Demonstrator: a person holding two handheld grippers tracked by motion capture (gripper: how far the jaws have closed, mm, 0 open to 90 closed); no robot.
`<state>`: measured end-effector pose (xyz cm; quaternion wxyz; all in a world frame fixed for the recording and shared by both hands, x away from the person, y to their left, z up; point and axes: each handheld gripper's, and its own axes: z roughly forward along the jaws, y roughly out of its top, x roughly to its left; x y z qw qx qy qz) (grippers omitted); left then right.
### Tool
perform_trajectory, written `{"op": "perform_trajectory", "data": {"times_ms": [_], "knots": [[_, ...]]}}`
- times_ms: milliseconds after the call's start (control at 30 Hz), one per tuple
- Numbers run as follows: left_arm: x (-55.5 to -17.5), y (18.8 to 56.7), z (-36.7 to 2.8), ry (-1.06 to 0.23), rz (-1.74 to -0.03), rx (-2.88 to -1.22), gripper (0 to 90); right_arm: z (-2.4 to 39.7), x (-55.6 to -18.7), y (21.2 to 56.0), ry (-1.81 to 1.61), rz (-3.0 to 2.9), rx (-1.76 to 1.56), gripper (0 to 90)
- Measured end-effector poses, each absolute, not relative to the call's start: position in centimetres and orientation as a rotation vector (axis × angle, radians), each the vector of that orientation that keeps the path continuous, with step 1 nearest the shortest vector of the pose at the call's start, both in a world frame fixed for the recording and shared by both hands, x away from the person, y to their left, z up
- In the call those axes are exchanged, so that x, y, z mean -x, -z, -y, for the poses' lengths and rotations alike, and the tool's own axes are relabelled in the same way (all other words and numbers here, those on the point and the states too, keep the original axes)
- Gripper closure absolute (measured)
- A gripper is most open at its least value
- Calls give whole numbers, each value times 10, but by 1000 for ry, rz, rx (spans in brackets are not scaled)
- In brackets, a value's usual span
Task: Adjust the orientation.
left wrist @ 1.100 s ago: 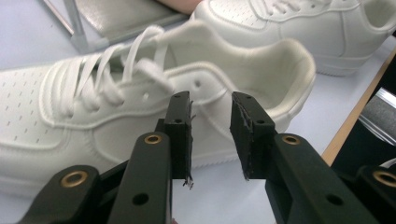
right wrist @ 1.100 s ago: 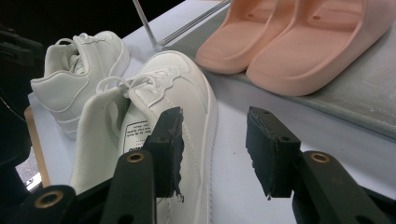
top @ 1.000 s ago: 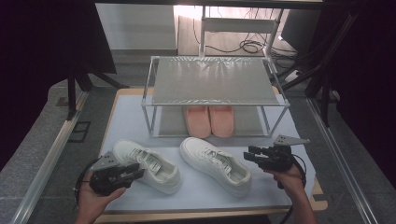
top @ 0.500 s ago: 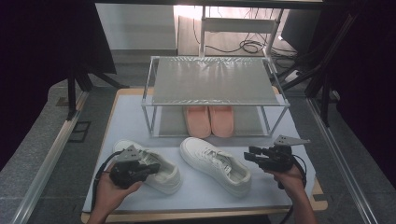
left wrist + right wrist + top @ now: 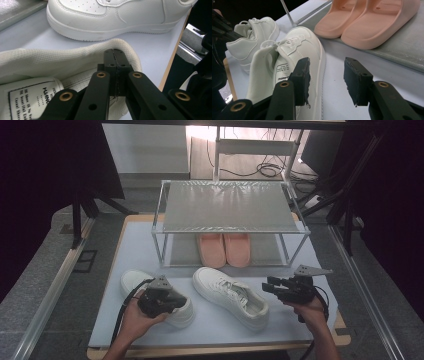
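Pale-blue mat [image 5: 125,255] under wire shoe rack [image 5: 227,207]; two white sneakers in front.
Left gripper [image 5: 115,53] clamped on near sneaker's heel collar [image 5: 125,46]; second sneaker [image 5: 110,17] just beyond. Right gripper [image 5: 325,77] apart, empty; pink slides [image 5: 367,22] ahead.

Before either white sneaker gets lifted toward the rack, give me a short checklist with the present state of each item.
1. Left gripper shut on the left sneaker at its heel collar: ok.
2. Grip deep enough to carry the shoe: cannot tell; only the collar edge is pinched.
3. Right gripper open: ok.
4. Right gripper on the right sneaker: not ok; its fingers hold nothing.
5. Rack top shelf free: ok.
6. Lower level free: not ok; pink slippers sit there.
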<state>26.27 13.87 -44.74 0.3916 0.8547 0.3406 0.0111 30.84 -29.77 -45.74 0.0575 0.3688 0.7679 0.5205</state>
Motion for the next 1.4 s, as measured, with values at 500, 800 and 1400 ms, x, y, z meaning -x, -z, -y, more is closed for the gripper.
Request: {"op": "perform_trajectory", "data": {"times_ms": [500, 800, 1400], "knots": [[-265, 456, -134, 21, -891, -2144, 900, 296, -309, 458, -1567, -2333, -1120, 560], [-264, 458, -119, 35, -862, -2143, 900, 296, -309, 458, -1569, -2330, -1124, 561], [-253, 458, -75, 85, -759, -2185, 900, 299, -309, 459, -1569, -2328, -1130, 561]]}}
